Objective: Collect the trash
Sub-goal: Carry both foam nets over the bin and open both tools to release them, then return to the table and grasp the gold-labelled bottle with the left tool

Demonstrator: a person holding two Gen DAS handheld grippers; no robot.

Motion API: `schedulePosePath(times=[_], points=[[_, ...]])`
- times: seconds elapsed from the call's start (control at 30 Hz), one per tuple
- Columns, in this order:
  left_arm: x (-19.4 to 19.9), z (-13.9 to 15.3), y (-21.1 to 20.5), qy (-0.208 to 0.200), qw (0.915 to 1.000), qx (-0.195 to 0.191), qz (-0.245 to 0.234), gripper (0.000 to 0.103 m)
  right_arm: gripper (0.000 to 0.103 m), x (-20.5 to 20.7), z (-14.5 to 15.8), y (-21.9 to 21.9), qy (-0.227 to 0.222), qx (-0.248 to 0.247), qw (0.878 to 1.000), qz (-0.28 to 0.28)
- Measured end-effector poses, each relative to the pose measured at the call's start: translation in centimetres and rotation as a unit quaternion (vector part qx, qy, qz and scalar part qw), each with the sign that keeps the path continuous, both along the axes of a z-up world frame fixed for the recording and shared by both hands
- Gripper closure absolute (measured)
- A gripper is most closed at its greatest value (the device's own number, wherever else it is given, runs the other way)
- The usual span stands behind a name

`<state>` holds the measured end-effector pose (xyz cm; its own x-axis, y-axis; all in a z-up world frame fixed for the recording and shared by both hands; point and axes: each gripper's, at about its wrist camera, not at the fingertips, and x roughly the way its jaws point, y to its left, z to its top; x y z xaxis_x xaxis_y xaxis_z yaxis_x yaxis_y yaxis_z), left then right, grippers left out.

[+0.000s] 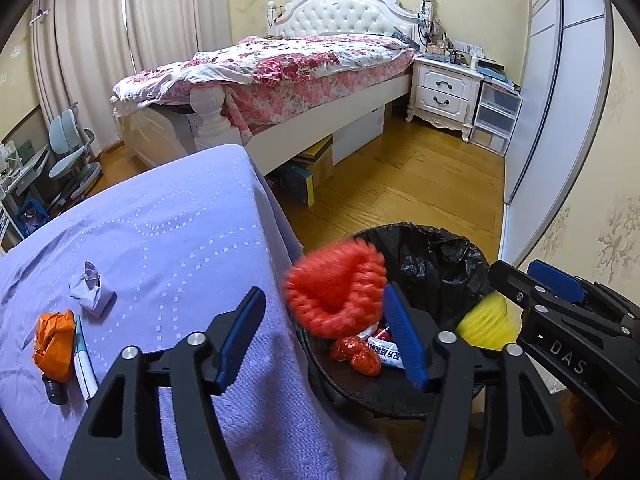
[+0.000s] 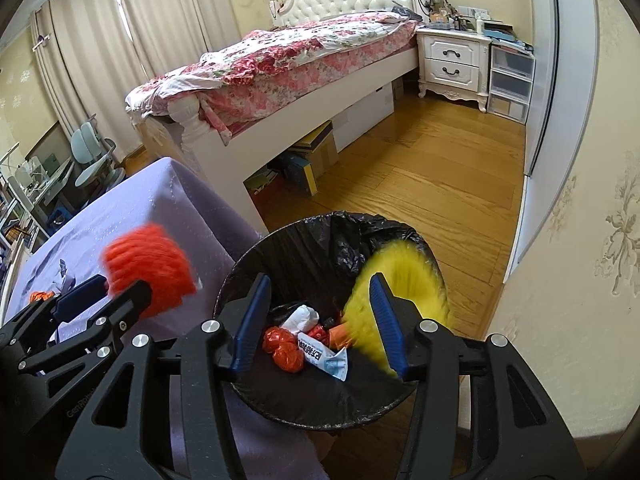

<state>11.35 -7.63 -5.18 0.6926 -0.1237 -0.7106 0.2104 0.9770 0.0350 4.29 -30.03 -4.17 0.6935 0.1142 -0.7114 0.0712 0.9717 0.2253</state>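
My left gripper [image 1: 323,292] is open over the near rim of a bin lined with a black bag [image 1: 440,240]. A blurred red foam net [image 1: 336,288] hangs loose between its fingertips, with neither pad pressing on it. My right gripper [image 2: 320,280] is open above the bin [image 2: 280,232]. A blurred yellow foam net [image 2: 396,272] lies against its right finger, partly inside the bin. Red wrappers [image 2: 282,346] and a white packet [image 2: 324,356] lie at the bottom. Crumpled white paper [image 1: 90,290] and an orange bag [image 1: 54,340] rest on the lilac tablecloth [image 1: 160,220].
The table stands left of the bin, its edge touching the rim. A bed with a floral quilt [image 1: 280,64] is behind, with boxes under it. A white nightstand [image 1: 444,92] and a sliding wardrobe [image 1: 560,100] stand on the right. Wooden floor [image 1: 400,184] lies between.
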Motion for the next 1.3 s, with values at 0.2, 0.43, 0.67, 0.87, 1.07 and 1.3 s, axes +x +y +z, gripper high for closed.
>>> schedulePosePath(times=[0.2, 0.43, 0.67, 0.87, 1.07, 1.3], points=[[-0.1, 0.3, -0.1, -0.006, 1.0, 0.0, -0.001, 0.031, 0.05, -0.3, 0.1, -0.5, 0.001, 0.003, 1.0, -0.004], [-0.4, 0.5, 0.7, -0.004, 0.9999, -0.007, 0.012, 0.028, 0.05, -0.6, 0.3, -0.5, 0.001, 0.002, 1.0, -0.005], [-1.3, 0.9, 2.3, -0.006, 0.9994, -0.018, 0.028, 0.027, 0.045, -1.4, 0.6, -0.1, -0.003, 0.001, 1.0, -0.003], [-2.2, 1.3, 4.0, -0.012, 0.9987, -0.019, 0.046, 0.027, 0.044, -1.9, 0.8, 0.8, -0.002, 0.002, 1.0, 0.0], [-3.5, 1.6, 6.5, -0.016, 0.9973, -0.021, 0.069, 0.027, 0.044, -2.9, 1.1, 3.2, -0.002, 0.006, 1.0, 0.022], [-5.0, 1.5, 10.3, -0.013, 0.9943, -0.022, 0.103, 0.027, 0.044, -4.0, 1.4, 7.1, -0.002, 0.006, 0.998, 0.06]])
